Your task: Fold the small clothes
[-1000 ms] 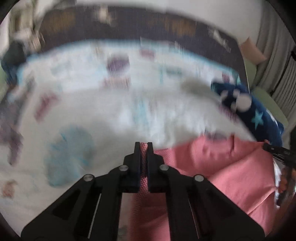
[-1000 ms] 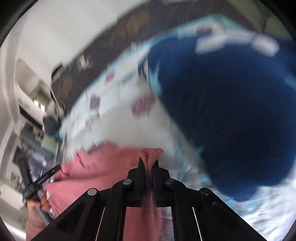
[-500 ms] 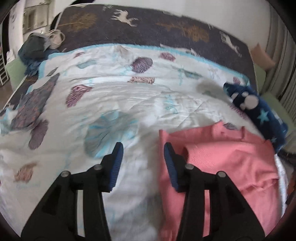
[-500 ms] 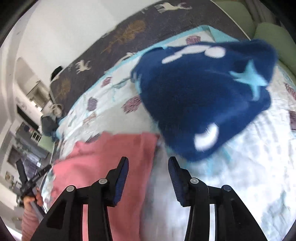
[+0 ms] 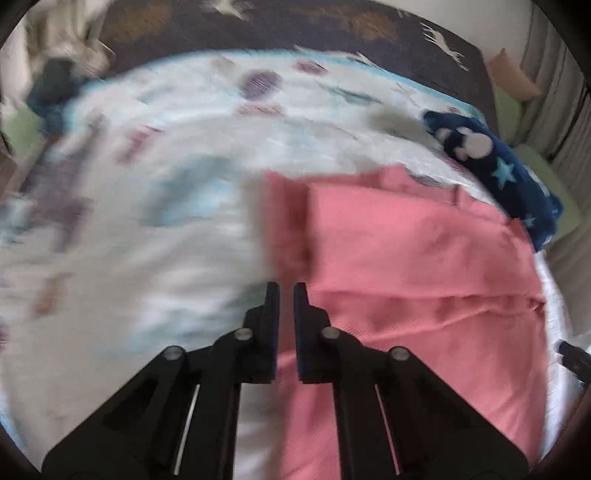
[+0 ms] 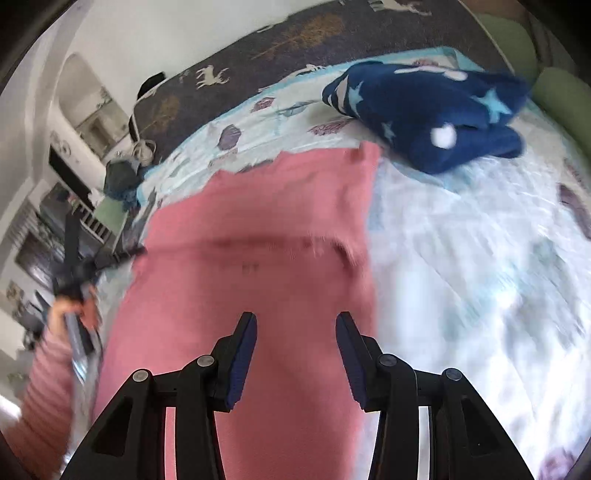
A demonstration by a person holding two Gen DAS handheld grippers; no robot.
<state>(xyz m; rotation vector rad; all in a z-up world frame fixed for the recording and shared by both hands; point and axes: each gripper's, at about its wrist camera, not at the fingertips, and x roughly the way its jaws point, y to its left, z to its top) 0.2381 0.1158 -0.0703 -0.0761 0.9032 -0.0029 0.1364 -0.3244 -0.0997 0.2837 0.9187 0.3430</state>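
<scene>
A pink garment (image 5: 406,266) lies spread on the bed with a fold line across its middle; it also shows in the right wrist view (image 6: 251,258). My left gripper (image 5: 286,291) hovers at the garment's left edge, its jaws nearly closed with a narrow gap and nothing clearly between them. My right gripper (image 6: 295,325) is open and empty above the garment, near its right edge. The left gripper and the hand holding it (image 6: 74,280) show at the left of the right wrist view.
A white quilt with shell prints (image 5: 147,221) covers the bed. A navy star-patterned fleece (image 5: 509,173) lies at the far right, also in the right wrist view (image 6: 436,107). A dark headboard cloth (image 5: 332,33) runs along the back. Dark clothes (image 6: 118,177) sit at the far left corner.
Both grippers let go of the pink garment, which now lies flat on the bed. Both have pulled back over it. The left jaws have since narrowed; the right stay wide.
</scene>
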